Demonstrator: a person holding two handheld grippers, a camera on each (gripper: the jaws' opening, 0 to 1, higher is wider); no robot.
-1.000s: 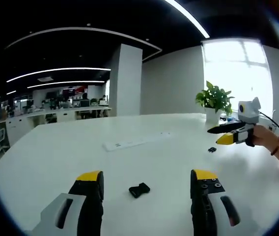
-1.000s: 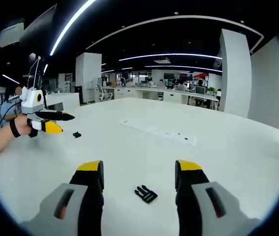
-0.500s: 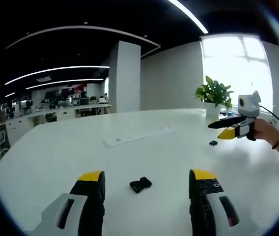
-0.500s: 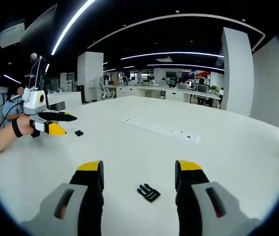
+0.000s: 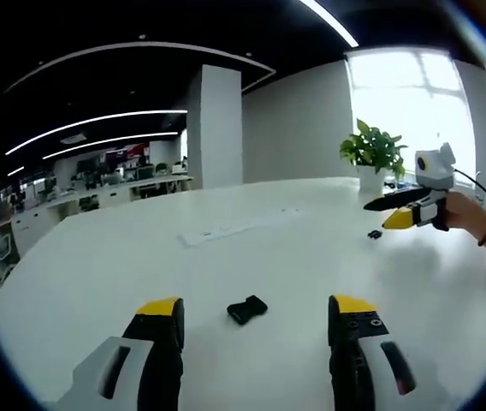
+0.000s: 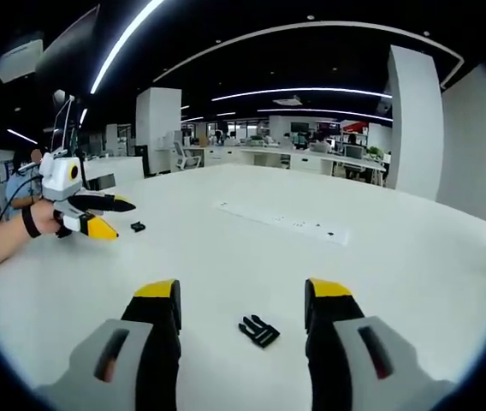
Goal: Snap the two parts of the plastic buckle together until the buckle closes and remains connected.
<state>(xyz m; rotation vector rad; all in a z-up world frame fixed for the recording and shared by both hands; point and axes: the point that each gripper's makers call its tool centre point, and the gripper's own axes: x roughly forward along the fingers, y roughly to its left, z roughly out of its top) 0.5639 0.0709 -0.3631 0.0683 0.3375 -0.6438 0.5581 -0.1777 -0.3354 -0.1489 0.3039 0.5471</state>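
Approach before pickup. Socket half of buckle flat on white table, just ahead of left gripper, jaws spread to straddle it. Pronged half likewise ahead of right gripper, jaws spread. Halves well apart, unjoined.

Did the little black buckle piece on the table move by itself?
No. The buckle piece keeps its place relative to the white strip; only the view shifted with the hand.

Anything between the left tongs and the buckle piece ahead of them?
No. In the left gripper view the open left tongs frame the buckle piece, with bare white table around it.
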